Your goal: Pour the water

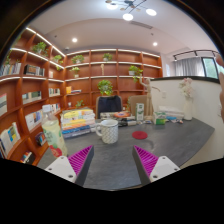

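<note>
the claw (115, 163) hangs spread and empty over the desk (120, 150). the white pitcher (108, 130) stands just beyond it; an off-centre approach could tip it and spill.

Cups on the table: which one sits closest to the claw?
The white mug, just ahead of the open claw; the clear glass stands farther back, beside the red coaster.

Clearance, grey table (175, 140): bare surface runs from the spread fingers (82, 158) forward toward the middle. Obstacles: white pitcher (108, 130) just ahead, left of centre; small red item (140, 135), possibly a lid, beside it; stacked books (77, 121) left; boxes (141, 108) beyond. Right side open.
</note>
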The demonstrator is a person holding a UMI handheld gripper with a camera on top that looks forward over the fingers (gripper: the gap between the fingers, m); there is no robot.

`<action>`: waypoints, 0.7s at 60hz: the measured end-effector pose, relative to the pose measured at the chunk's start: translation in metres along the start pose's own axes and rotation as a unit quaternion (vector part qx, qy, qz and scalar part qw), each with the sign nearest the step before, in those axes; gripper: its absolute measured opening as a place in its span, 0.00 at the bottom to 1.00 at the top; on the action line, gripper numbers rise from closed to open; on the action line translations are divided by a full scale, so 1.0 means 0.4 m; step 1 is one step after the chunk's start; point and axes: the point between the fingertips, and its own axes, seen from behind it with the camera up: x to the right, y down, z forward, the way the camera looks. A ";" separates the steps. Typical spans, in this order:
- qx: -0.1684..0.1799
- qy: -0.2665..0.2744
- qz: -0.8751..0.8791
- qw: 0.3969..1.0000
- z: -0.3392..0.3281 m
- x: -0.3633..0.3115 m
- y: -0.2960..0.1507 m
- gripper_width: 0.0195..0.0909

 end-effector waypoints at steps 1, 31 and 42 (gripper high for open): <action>-0.002 -0.008 -0.001 1.000 -0.001 -0.028 0.016 0.83; -0.003 -0.151 -0.044 0.988 0.107 -0.531 0.063 0.84; 0.017 -0.151 -0.037 0.988 0.188 -0.576 0.003 0.84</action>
